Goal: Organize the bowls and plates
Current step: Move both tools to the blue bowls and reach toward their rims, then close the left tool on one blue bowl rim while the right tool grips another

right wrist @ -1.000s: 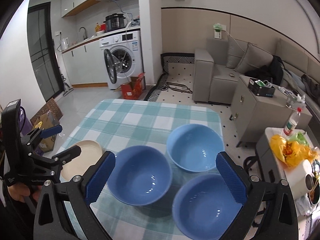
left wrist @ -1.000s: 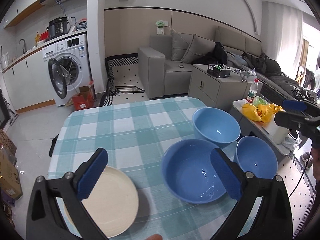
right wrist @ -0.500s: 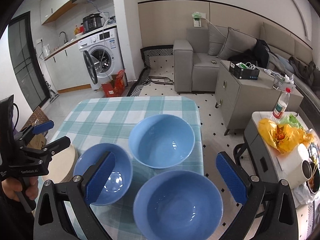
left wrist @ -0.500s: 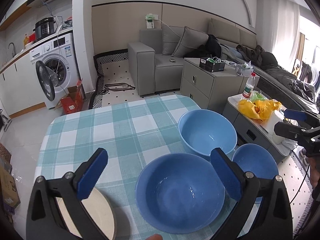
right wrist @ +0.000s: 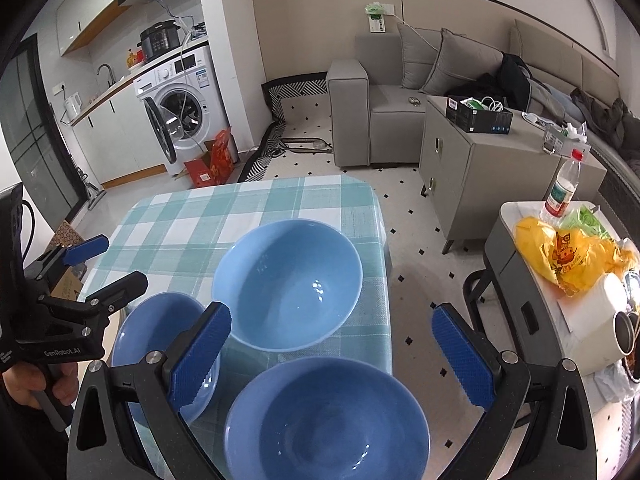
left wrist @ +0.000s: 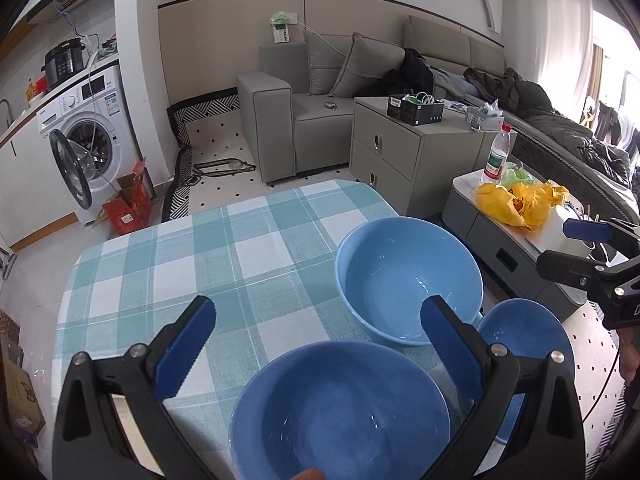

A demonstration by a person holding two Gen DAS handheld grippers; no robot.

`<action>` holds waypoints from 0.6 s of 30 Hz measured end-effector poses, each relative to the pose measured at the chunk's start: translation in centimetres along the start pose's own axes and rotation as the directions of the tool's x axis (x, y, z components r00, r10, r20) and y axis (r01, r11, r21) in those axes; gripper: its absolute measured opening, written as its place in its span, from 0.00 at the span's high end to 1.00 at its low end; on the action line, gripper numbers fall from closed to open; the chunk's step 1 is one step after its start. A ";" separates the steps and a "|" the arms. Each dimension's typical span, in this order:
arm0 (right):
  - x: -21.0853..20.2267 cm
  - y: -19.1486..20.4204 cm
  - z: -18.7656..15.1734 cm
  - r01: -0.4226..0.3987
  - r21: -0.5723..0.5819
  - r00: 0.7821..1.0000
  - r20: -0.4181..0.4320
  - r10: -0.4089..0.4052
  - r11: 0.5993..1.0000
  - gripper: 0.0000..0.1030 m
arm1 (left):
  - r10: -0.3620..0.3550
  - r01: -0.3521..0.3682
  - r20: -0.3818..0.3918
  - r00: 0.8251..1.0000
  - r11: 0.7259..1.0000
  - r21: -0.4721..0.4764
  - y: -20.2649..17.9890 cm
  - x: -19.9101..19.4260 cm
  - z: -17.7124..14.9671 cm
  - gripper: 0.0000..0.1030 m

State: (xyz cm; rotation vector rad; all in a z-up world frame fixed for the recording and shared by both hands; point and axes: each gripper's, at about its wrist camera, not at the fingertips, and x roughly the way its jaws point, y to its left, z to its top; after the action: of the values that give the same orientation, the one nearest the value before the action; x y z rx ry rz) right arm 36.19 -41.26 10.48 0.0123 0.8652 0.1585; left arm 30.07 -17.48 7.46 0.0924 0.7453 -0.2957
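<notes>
Three blue bowls stand on a table with a teal checked cloth (left wrist: pixel 224 264). In the left wrist view my left gripper (left wrist: pixel 318 332) is open, hovering over the nearest bowl (left wrist: pixel 340 408). The largest bowl (left wrist: pixel 408 276) is beyond it and a third bowl (left wrist: pixel 524 332) lies to the right. A sliver of the cream plate (left wrist: pixel 120 402) shows behind the left finger. My right gripper (right wrist: pixel 332 332) is open above the third bowl (right wrist: pixel 328 420), with the largest bowl (right wrist: pixel 288 280) ahead. To the left is the first bowl (right wrist: pixel 160 336), under the left gripper (right wrist: pixel 108 264).
The table's right edge (right wrist: pixel 384 264) drops to a tiled floor. Right of it is a low side table with a yellow bag (right wrist: pixel 568 256) and a bottle (right wrist: pixel 562 190). A grey cabinet (right wrist: pixel 480 160), sofa and washing machine (right wrist: pixel 180 108) stand further back.
Both grippers have shifted right and closer to the bowls. The cream plate has slid almost out of the left wrist view. Both stay open.
</notes>
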 end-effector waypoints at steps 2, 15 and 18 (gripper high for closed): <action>1.0 -0.2 0.3 0.002 0.005 1.000 -0.013 -0.002 1.000 0.01 | -0.009 0.009 -0.012 1.000 1.000 -0.001 0.0 0.9 0.3 0.00; 7.7 -2.2 1.3 -0.006 0.108 0.993 -0.113 0.018 0.994 0.01 | -0.036 0.036 -0.098 0.995 0.999 -0.001 -0.3 6.4 1.0 0.01; 9.0 -2.7 1.2 -0.009 0.126 0.991 -0.135 0.026 0.992 0.02 | -0.048 0.048 -0.116 0.992 0.999 -0.001 -0.5 7.4 0.9 0.02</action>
State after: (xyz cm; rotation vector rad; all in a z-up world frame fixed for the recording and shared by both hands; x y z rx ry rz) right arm 43.20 -42.54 4.20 0.1274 1.0109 0.1223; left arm 35.63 -19.88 3.11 0.0942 0.8634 -0.3391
